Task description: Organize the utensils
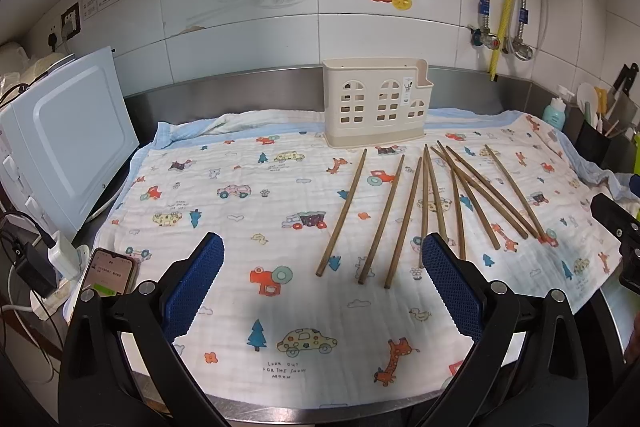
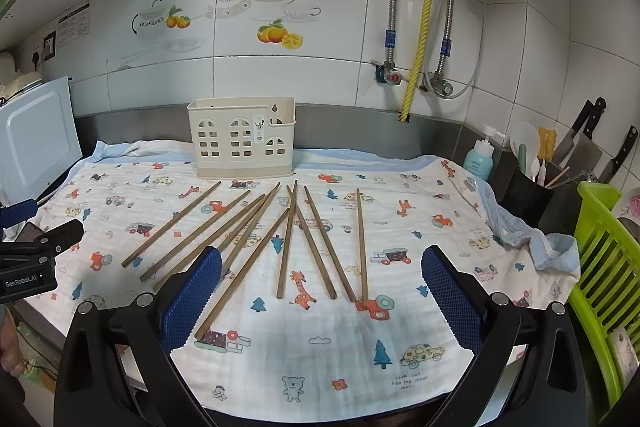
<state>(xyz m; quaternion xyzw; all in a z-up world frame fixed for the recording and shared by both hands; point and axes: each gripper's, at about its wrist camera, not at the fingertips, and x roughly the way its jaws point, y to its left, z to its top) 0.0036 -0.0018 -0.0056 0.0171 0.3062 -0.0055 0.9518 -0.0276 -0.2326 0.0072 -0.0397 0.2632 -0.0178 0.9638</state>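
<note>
Nothing picked up yet. Chopsticks (image 2: 288, 239) fanned flat on the patterned cloth (image 2: 320, 347) over the table, mid-frame in the right wrist view, long axes running from the near ends up toward the cream holder (image 2: 242, 143) at upper centre. Right gripper (image 2: 320, 295) spread wide and empty, directly before the fan, so likely nearer. Left gripper (image 1: 322, 283) likewise spread and empty, with the sticks lying right of centre in its view.
</note>
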